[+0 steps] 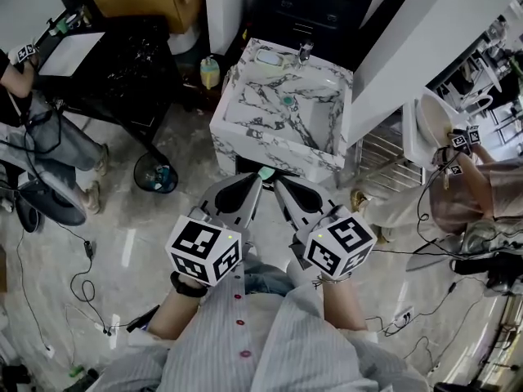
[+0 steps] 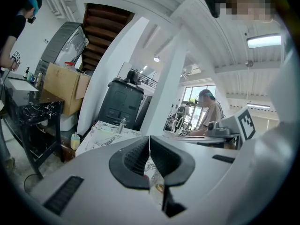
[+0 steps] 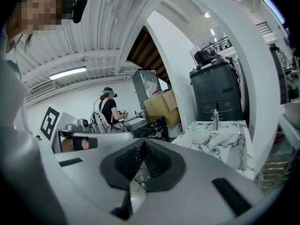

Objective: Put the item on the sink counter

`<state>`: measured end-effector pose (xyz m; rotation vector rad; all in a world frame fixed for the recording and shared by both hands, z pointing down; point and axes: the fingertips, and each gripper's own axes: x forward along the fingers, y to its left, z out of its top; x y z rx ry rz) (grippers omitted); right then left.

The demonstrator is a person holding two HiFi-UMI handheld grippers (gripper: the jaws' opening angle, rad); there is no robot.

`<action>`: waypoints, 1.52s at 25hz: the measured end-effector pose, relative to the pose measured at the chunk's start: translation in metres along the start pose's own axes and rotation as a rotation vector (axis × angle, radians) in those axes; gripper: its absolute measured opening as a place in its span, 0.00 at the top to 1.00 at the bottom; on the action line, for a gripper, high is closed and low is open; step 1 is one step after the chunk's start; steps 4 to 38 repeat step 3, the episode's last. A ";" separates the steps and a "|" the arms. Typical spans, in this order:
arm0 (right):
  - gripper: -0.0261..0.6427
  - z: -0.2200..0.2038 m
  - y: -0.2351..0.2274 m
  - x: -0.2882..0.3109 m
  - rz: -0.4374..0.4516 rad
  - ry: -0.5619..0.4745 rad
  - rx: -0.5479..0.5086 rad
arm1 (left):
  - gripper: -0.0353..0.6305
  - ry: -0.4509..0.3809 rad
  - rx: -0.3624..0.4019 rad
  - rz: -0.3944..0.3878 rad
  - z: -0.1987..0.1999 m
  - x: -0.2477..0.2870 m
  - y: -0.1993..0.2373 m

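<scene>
A white marble sink (image 1: 245, 117) stands straight ahead in the head view, with a faucet (image 1: 304, 51) and a pale soap dish (image 1: 268, 56) on its back counter. Both grippers are held side by side below it, pointing at its front. The left gripper (image 1: 257, 178) (image 2: 150, 137) is shut, its ribbed pads meeting with nothing between them in its own view. A small pale green thing (image 1: 266, 172) shows right at its tip; I cannot tell whether it is held. My right gripper (image 1: 278, 183) (image 3: 144, 142) is shut and empty. The sink counter (image 3: 208, 137) lies ahead.
A yellow bottle (image 1: 210, 72) stands left of the sink. A black table (image 1: 122, 60) and a seated person (image 1: 49, 129) are at the left, with a dark bin (image 1: 155, 172) on the floor. A white pillar (image 1: 425, 47), a toilet (image 1: 433, 121) and another person (image 1: 482, 190) are at the right.
</scene>
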<state>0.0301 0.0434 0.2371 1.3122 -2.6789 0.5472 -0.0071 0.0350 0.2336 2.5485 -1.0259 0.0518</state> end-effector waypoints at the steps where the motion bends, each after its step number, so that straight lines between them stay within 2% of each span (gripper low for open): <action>1: 0.95 -0.001 0.001 0.000 0.002 0.003 -0.001 | 0.92 0.000 -0.005 -0.003 0.000 -0.001 0.000; 38: 0.95 -0.002 0.004 0.001 0.005 0.007 0.000 | 0.92 -0.001 -0.015 -0.008 0.000 -0.002 0.000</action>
